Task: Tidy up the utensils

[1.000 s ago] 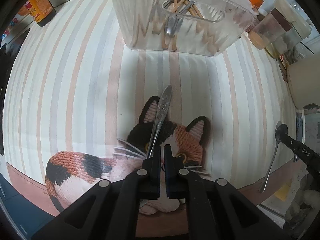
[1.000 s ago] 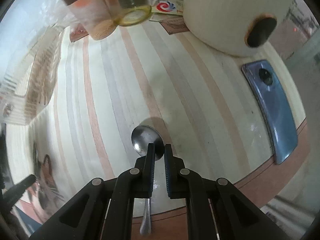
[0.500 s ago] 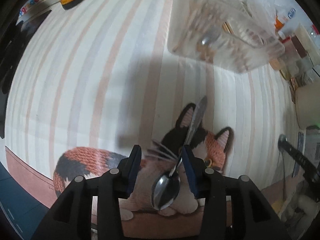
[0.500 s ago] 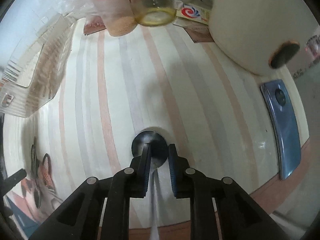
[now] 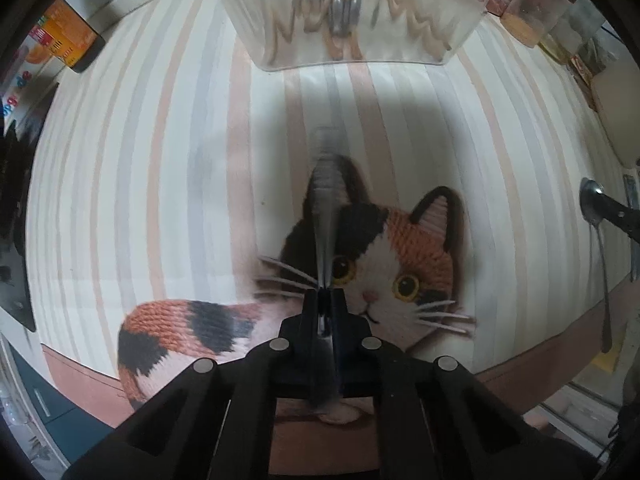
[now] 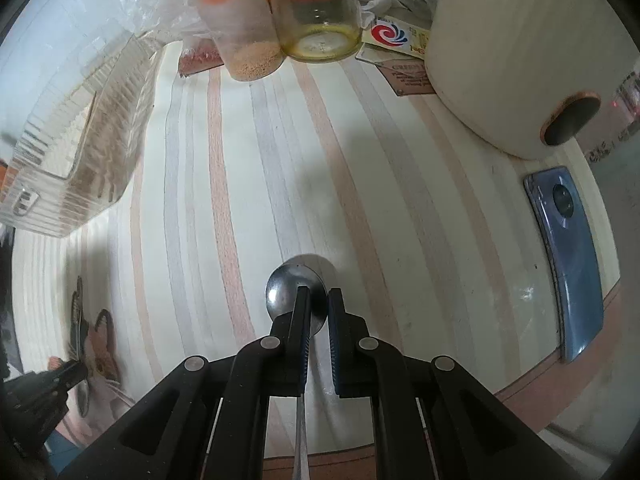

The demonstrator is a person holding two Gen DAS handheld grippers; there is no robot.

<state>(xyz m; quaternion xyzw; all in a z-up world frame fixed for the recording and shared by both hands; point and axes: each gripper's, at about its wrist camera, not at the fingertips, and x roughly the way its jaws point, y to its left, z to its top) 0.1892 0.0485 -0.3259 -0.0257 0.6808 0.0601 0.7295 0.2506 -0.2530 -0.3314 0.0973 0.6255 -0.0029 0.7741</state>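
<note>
My left gripper points straight down, its jaws closing tight on the neck of a metal spoon. The blurred handle sticks forward over the cat picture. A clear ribbed utensil holder with several utensils stands just beyond. My right gripper is closing on the neck of a second spoon. Its bowl lies just ahead of the fingertips with a shadow under it, and its handle runs back under the jaws. From the left wrist, that spoon and the right gripper show at the far right edge.
A striped mat covers the table, and its brown edge runs close below both grippers. Two spice jars and a glass bottle stand at the back. A cream appliance and a blue phone are to the right. An orange bottle stands far left.
My left gripper opened over its spoon half a second ago and has shut on it again, now facing the holder squarely. The right gripper keeps its spoon and has shifted slightly.
</note>
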